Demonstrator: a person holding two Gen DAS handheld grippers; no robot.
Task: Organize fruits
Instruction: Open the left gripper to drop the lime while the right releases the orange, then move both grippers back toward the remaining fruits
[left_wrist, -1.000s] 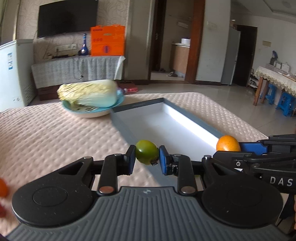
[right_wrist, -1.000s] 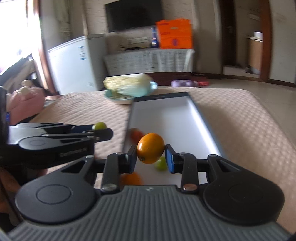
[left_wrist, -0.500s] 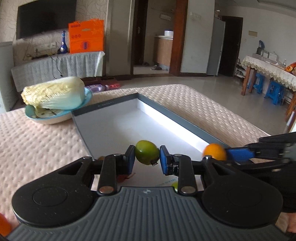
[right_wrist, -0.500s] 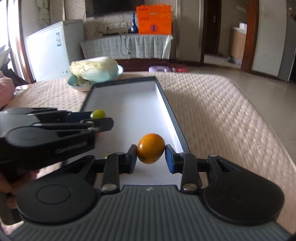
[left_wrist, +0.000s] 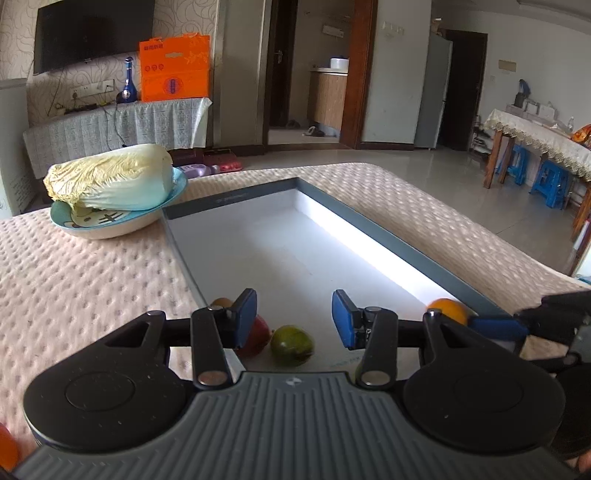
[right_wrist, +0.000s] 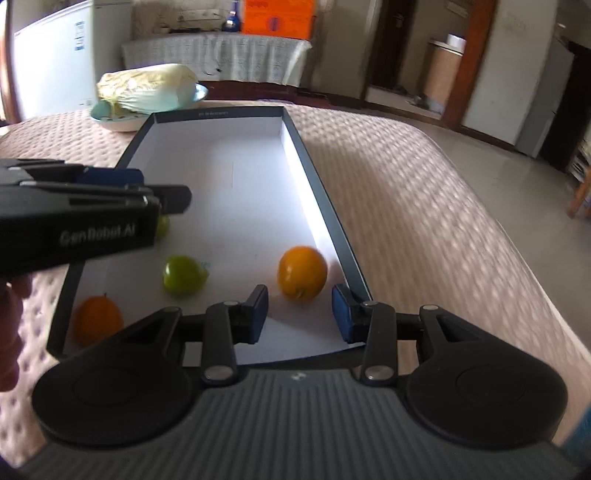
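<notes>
A long grey tray with a white floor lies on the quilted table. My left gripper hangs over its near end with the jaws opening. A green fruit lies loose on the tray floor below them, beside a red fruit. My right gripper is also opening; an orange rests on the floor just past its pads, by the right wall, untouched. Another green fruit and a second orange lie in the tray. The left gripper partly hides the dropped green fruit.
A cabbage lies in a blue bowl just beyond the tray's far left corner. An orange fruit shows at the left edge on the cloth. A hand holds the left gripper. The table drops off on the right.
Both grippers sank to the tray and spread their jaws. The green fruit left the left jaws and the orange left the right jaws; both now lie on the tray floor.
</notes>
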